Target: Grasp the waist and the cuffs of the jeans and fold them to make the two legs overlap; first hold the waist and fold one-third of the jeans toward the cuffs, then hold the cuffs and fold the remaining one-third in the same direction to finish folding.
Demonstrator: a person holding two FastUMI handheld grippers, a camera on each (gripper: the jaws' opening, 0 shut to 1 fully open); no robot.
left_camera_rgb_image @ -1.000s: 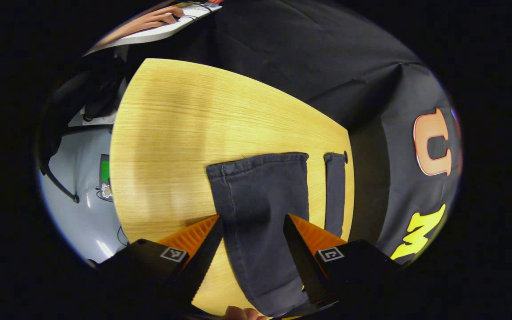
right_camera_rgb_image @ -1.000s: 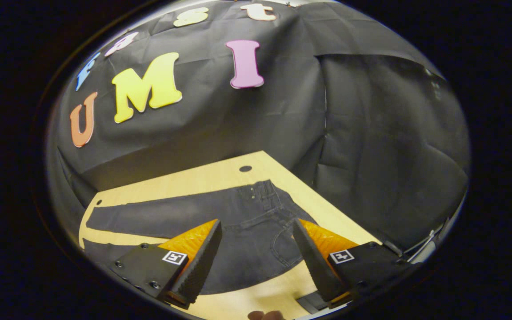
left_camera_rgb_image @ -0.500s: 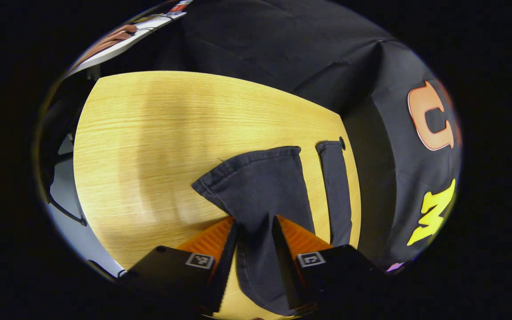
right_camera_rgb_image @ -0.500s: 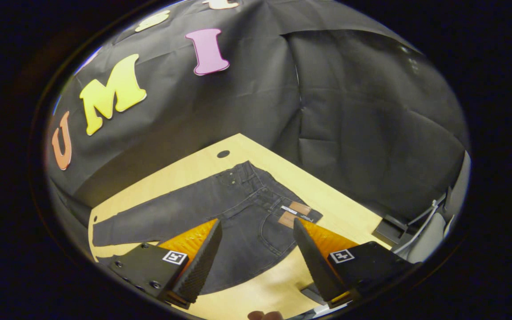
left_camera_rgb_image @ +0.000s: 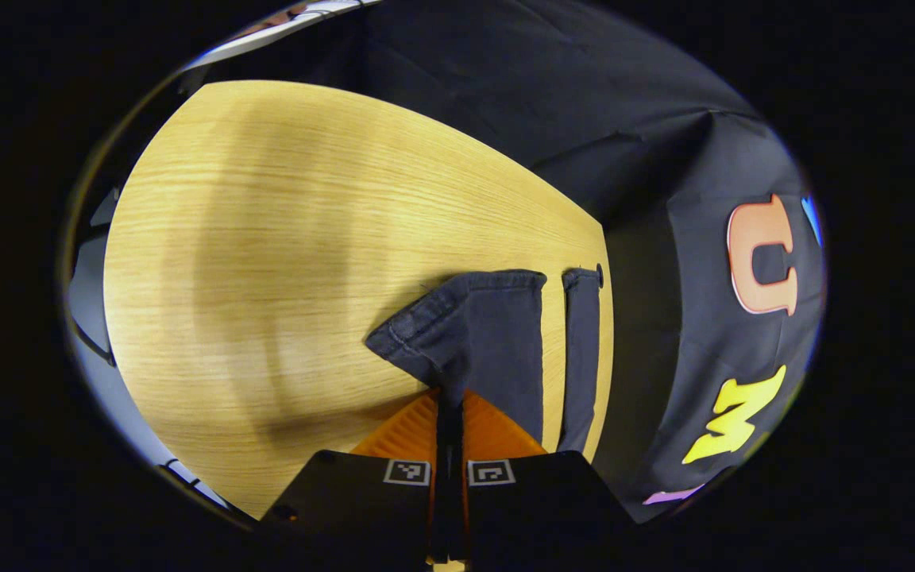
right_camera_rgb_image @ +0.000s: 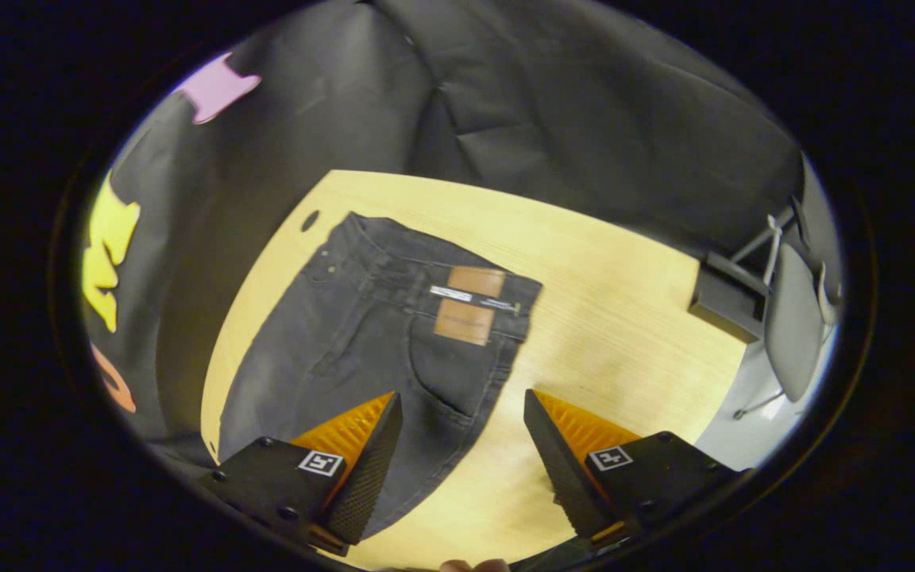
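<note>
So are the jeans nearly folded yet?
Not nearly, it's just starting. The left gripper is shut on one cuff, which is bunched up off the table. The right gripper is open above the jeans, not holding the waist. The legs lie side by side, so every fold is left.

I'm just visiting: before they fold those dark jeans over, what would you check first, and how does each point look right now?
1. Left gripper pinching the dark denim jeans' near leg cuff: ok.
2. Right gripper gripping the waist with tan patch: not ok, fingers open above the fabric.
3. Far leg lying flat: ok.
4. Jeans on the light wooden table, room around the waist: ok.
5. Grip firmness: cannot tell.
</note>
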